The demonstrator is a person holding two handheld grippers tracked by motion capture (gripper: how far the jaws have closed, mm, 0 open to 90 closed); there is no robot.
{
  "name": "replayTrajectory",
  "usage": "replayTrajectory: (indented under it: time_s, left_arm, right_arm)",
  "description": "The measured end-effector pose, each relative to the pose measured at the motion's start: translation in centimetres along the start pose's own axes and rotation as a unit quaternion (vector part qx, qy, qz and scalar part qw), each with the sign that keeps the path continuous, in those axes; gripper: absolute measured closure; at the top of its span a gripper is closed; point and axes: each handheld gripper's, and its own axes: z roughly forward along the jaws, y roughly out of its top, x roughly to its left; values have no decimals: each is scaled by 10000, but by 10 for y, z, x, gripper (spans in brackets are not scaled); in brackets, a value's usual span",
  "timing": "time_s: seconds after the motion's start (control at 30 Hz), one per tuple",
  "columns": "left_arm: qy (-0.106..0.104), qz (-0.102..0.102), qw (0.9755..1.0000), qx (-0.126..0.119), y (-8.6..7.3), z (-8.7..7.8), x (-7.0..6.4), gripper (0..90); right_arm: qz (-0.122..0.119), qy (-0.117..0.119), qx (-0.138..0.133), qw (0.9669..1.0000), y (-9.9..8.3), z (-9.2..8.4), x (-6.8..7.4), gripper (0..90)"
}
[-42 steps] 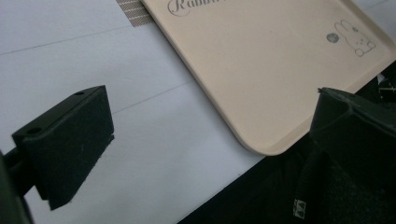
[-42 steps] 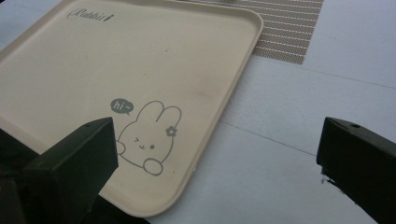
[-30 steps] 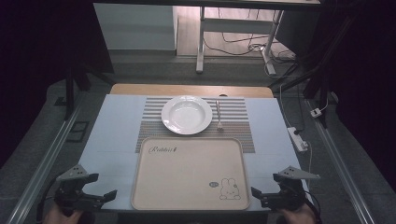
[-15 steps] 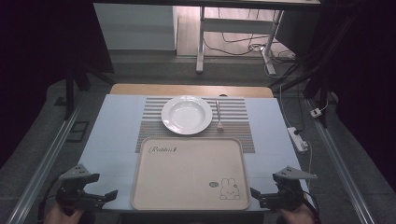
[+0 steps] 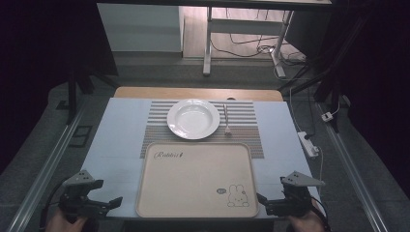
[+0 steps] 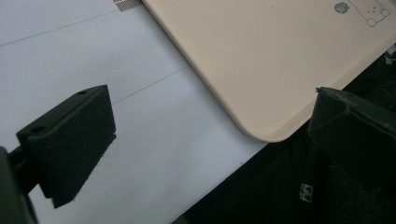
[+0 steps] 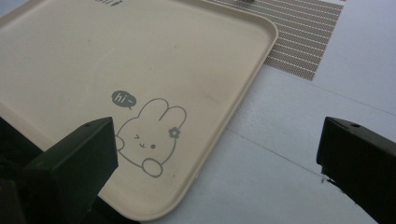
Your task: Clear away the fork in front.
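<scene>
Two grippers: left gripper (image 5: 113, 203) and right gripper (image 5: 263, 202) sit at the near edge of the counter (image 5: 121, 130), one just beside each near corner of the tray (image 5: 193, 181).
Fingers: both pairs are spread wide with nothing between them; in the left gripper view one finger (image 6: 70, 140) hangs over the white top and the other off the counter's edge.
Tray: beige, flat, bare, with a rabbit drawing (image 7: 149, 135) at its near right corner; its near rim lies at, perhaps slightly over, the counter's front edge.
Beyond the tray: a striped placemat (image 5: 246, 123) carrying a white plate (image 5: 193, 119) with a fork (image 5: 226, 121) just right of it; the tray's far rim overlaps the mat.
Risk, uneven lift: if one side closes on the low rim first or higher, the tray would likely tilt or twist out of the other grip.
Risk, near edge: a nudge toward the person could slide the tray off the front.
Risk, far side: a push forward could shove the mat and shift plate and fork.
Surface: smooth pale top, little friction, I judge.
Room: dim, with grey floor, desk legs and loose cables (image 5: 251, 48) behind, and a power strip (image 5: 309, 144) on the right.
</scene>
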Motion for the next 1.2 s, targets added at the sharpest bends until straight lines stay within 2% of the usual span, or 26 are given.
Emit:
replayTrajectory:
  time_s: [0.4, 0.47, 0.7, 0.87, 1.03, 1.1, 1.2]
  left_arm:
    - [7, 20, 10000, 63, 1, 1, 0, 13]
    - [4, 8, 10000, 64, 1, 1, 0, 13]
    - [4, 3, 10000, 90, 1, 2, 0, 13]
    - [12, 2, 10000, 94, 1, 2, 0, 13]
    - [21, 3, 9999, 100, 1, 2, 0, 12]
    - [20, 2, 9999, 99, 1, 2, 0, 13]
    - [19, -2, 10000, 98, 1, 2, 0, 12]
  right_arm:
    - [-259, -48, 43, 9996, 6, 11, -2, 0]
    - [-368, -32, 84, 9993, 8, 14, -1, 0]
    - [-451, 87, 154, 9988, 15, 24, -1, 0]
    - [-386, 183, 154, 9990, 18, 32, -2, 0]
    - [-546, 197, 168, 9982, 24, 40, -3, 0]
    - [-684, 199, 106, 9974, 26, 43, -3, 0]
    - [-774, 153, 179, 9967, 32, 51, -3, 0]
